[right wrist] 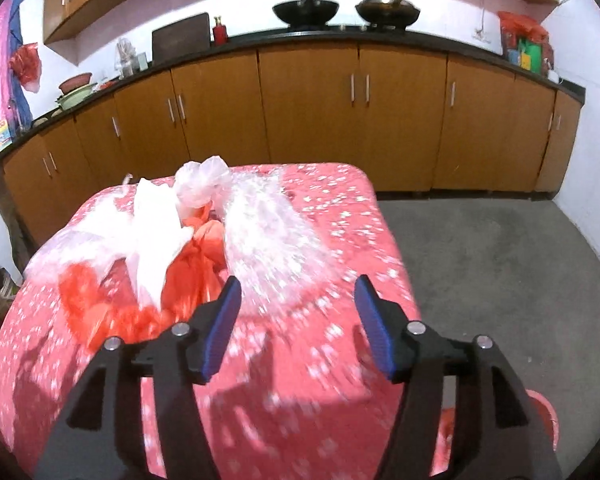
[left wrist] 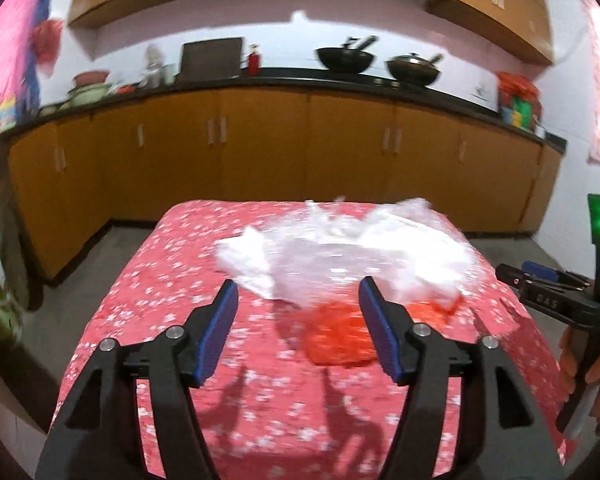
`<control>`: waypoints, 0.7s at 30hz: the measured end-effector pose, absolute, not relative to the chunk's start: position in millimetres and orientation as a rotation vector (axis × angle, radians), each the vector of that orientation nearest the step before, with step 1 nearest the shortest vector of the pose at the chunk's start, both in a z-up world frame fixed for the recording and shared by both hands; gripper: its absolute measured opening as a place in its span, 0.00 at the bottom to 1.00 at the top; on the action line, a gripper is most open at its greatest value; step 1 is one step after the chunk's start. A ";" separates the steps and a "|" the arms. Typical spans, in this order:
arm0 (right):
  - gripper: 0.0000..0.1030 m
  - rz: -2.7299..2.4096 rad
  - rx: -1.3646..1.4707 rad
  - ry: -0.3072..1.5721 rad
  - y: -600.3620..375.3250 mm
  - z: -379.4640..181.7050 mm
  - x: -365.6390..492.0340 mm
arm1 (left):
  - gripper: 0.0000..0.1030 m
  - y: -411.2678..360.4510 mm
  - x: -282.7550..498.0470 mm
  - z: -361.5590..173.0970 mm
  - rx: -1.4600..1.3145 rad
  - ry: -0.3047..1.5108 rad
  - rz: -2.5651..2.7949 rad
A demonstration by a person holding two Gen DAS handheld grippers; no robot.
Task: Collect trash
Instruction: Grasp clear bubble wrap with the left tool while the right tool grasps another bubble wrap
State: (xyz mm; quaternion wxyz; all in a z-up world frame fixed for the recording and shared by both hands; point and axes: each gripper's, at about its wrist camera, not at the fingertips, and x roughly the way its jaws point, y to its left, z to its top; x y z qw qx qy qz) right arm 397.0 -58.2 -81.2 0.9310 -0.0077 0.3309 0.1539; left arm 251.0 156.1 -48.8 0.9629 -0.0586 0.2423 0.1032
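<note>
Trash sits heaped on the bench (left wrist: 148,300), which wears a red flowered cloth: crumpled clear plastic bags (left wrist: 340,248) lie over orange plastic bags (left wrist: 340,336), loosely piled (blur hides finer detail). Left hand-held gripper (left wrist: 298,316) and right hand-held gripper (right wrist: 298,320) both stand wide and empty, aimed down at the pile, apparently ready to gather it.
</note>
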 end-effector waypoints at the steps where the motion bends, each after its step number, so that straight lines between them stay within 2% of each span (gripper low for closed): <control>1: 0.62 0.312 -0.018 0.685 -54.0 -83.1 402.2 | 0.64 165.2 252.7 -50.1 -0.132 0.491 0.210; 4: 0.68 0.301 -0.028 0.711 -42.1 -90.1 421.6 | 0.67 177.2 251.7 -53.9 -0.158 0.492 0.211; 7: 0.68 0.287 -0.032 0.757 -33.2 -99.5 438.9 | 0.69 179.0 255.2 -54.4 -0.158 0.492 0.195; 9: 0.41 0.301 -0.028 0.782 -31.3 -105.7 443.2 | 0.75 178.4 257.7 -53.3 -0.155 0.489 0.180; 10: 0.18 0.313 -0.035 0.812 -29.8 -110.0 444.4 | 0.76 176.8 260.6 -53.1 -0.155 0.487 0.171; 14: 0.11 0.326 -0.041 0.774 -31.0 -105.9 437.6 | 0.76 173.6 276.5 -53.1 -0.166 0.506 0.148; 20: 0.11 0.314 -0.033 0.754 -38.9 -103.7 426.8 | 0.76 177.9 306.5 -66.3 -0.219 0.608 0.149; 21: 0.11 0.310 -0.033 0.748 -40.8 -103.1 425.5 | 0.72 178.8 309.7 -69.0 -0.227 0.623 0.143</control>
